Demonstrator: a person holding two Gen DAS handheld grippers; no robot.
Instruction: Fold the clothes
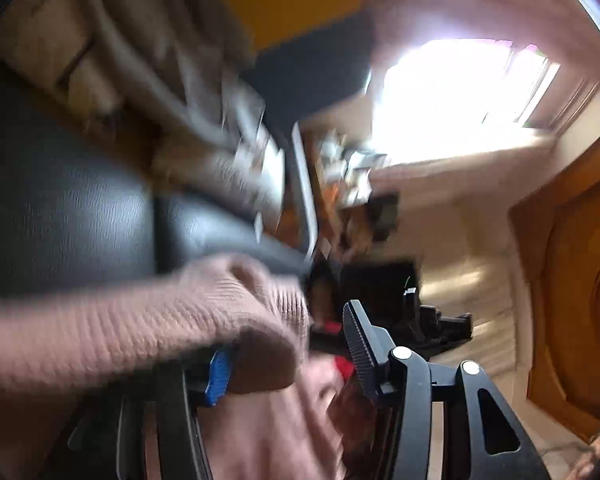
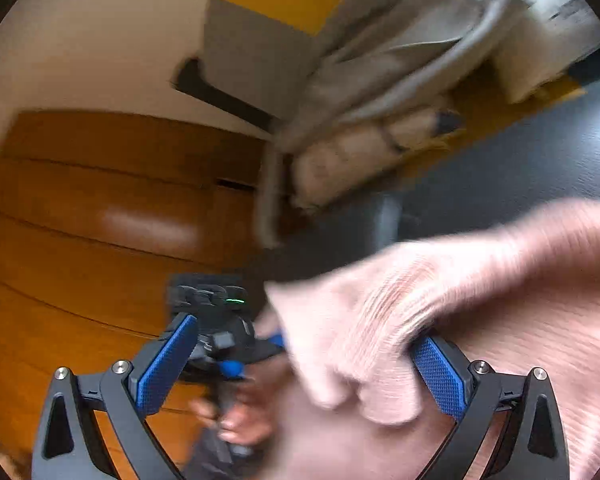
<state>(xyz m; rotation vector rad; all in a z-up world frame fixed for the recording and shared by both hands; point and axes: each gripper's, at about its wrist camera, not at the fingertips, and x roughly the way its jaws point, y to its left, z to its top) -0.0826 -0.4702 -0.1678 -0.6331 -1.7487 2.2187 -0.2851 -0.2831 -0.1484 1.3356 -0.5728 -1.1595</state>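
Draping between two handheld grippers, a pink ribbed knit sweater [image 2: 440, 312] hangs over a black leather sofa [image 1: 68, 208], with a wooden door [image 2: 100, 208] and beige cushions [image 2: 340, 160] beyond. The left gripper [image 1: 288, 356] has its jaws apart, knit bunched over the blue pad; the right gripper [image 2: 304, 368] is spread wide too, cloth lying loose across one pad. Folding well likely means pinching a clean edge before pulling taut. No brand or writing is legible in the blur.

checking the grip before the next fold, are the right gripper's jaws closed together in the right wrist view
No, the right gripper stands wide open, the pink knit garment draped over one blue pad.
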